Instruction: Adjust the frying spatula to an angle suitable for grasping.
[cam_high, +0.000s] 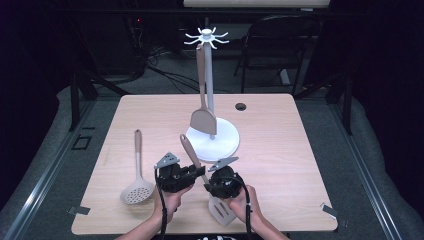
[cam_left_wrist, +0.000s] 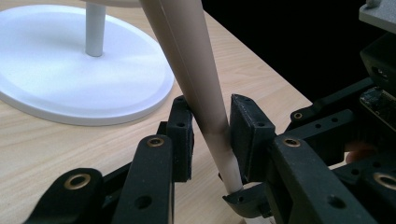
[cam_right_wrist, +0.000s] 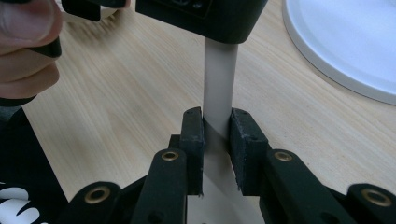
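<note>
Slotted turner (cam_high: 220, 209) is mid-handover, near table edge, head low by the right gripper (cam_high: 216, 184), handle angling up past the left gripper (cam_high: 192, 172) toward the rack. Right jaws clenched on the handle low down, pads touching both sides. Left jaws bracket it higher up; right pad touches, small gap on the other, so I can't tell if it grips. Hanging rack (cam_high: 212, 90) sits just beyond both, with one spatula (cam_high: 202, 117) hung. Skimmer (cam_high: 137, 190) lies left of the left gripper. Likely next: confirm one firm grasp, release the other, lift the handle end to a hook.

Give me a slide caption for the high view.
Two hand-held grippers, left and right, clamp a slotted turner's handle near a white rack.
</note>
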